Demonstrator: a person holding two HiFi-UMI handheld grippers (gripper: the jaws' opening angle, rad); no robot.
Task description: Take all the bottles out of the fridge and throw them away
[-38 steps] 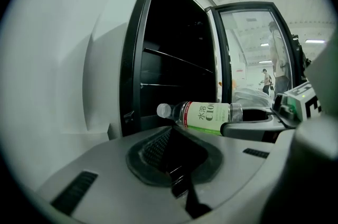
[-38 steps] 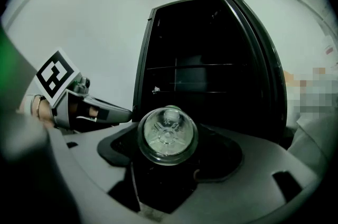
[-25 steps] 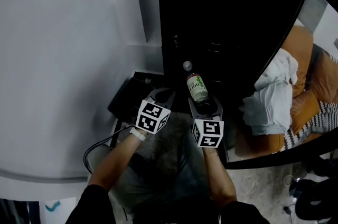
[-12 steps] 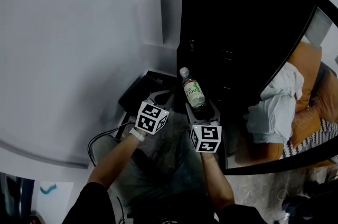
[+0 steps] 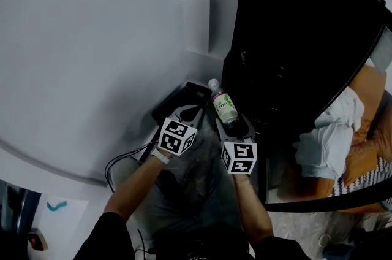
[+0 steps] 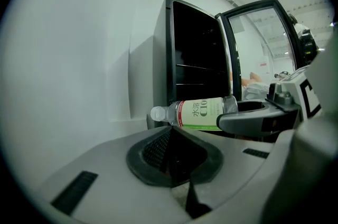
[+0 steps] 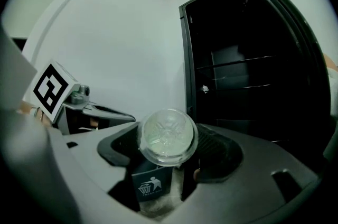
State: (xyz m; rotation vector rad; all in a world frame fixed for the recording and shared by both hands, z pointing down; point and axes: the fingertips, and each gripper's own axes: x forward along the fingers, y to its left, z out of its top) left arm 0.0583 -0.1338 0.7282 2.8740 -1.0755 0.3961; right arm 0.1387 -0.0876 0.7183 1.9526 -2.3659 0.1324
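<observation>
Head view: the right claw (image 5: 236,126) pinches a clear bottle (image 5: 224,107) with a green and white label low on its body. The capped neck points up and away toward the open black fridge (image 5: 294,38). The left claw (image 5: 185,113) hangs just beside it, apart from the bottle and carrying nothing. The bottle is plainly outside the fridge, in the air in front of it.

Left gripper view: the left claw (image 6: 170,132) is pressed together with nothing between its jaws. Past its tip the bottle (image 6: 203,113) lies sideways in the right claw (image 6: 253,118). Behind them the fridge (image 6: 193,59) stands with its door swung wide. Its shelves look dark, and I cannot tell whether any more bottles sit inside.

Right gripper view: the round base of the bottle (image 7: 168,137) faces the camera, clamped between the two jaws. Below it, in the gap between them, shows a dark bin (image 7: 151,186) marked with a litter sign. The fridge interior (image 7: 248,59) to the right again shows only bare dark shelves, as far as can be made out.

By my reading, this bottle is out of the fridge but not yet thrown away. It has to be brought over the bin and let go. After that the shelves need a check for any others.
</observation>
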